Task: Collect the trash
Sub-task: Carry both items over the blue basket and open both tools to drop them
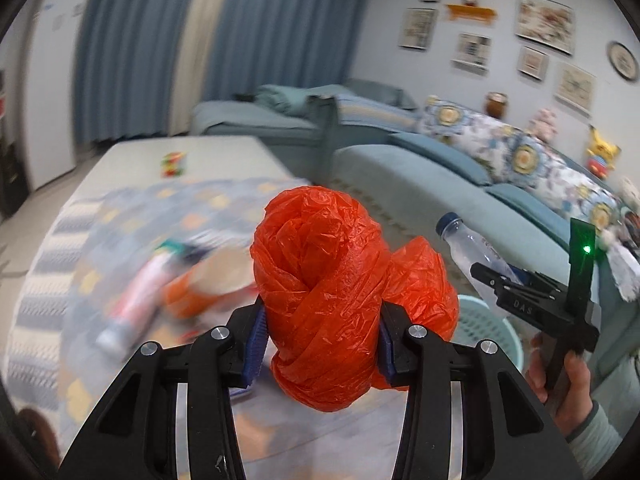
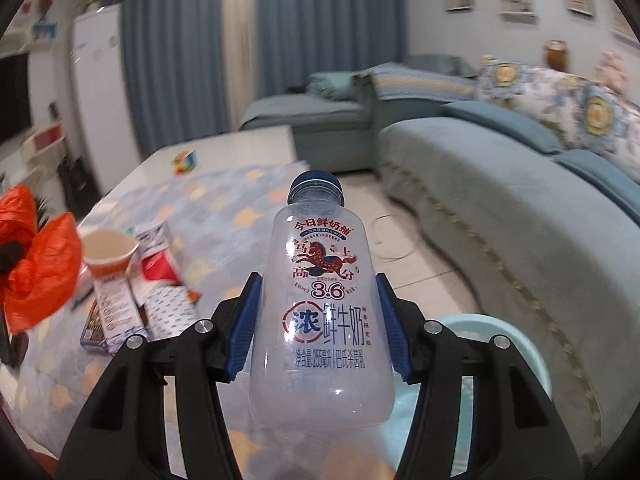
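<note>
Living room: blue curtains, teal sofa (image 2: pixel 500 200), low surface (image 2: pixel 224 148) half under a patterned cloth (image 2: pixel 224 216).

Risks, biggest first:
- Basket (image 2: pixel 516 344), pale teal, on the floor low right between surface and sofa; only part of the rim visible past the tongs in either view. Likely drop point, but not under either load yet. Early release puts trash on the tiles.
- Left tongs (image 1: pixel 320 344) clamped at mid width on a crumpled orange plastic bag (image 1: pixel 320 292). Soft, springy wad; a second lobe bulges out right of the pads. Could creep out of the grip, or cling to a pad on opening and not fall.
- Right tongs (image 2: pixel 316 328) clamped at mid width on a clear milk bottle (image 2: pixel 324 312), blue cap, looks empty. Smooth, curved wall between flat pads, neck pointing away: could squirt forward or pivot under a fast swing. Light, so may bounce off the rim.
- Both tools close together and heading for one opening: collision risk, one load knocking the other.
- Heavy blur over the surface in the left view: poor for aiming.

Count:
- 2 tongs, both loaded, both off the surface
- 1 bag, 1 bottle
- 1 basket
- 1 paper cup (image 2: pixel 108 252), orange band, upright among the litter left on the cloth
- Cartons (image 2: pixel 116 308) beside it: at least 3, exact number not readable
- 1 coloured cube (image 2: pixel 185 161) on the bare far end, probably not trash
</note>
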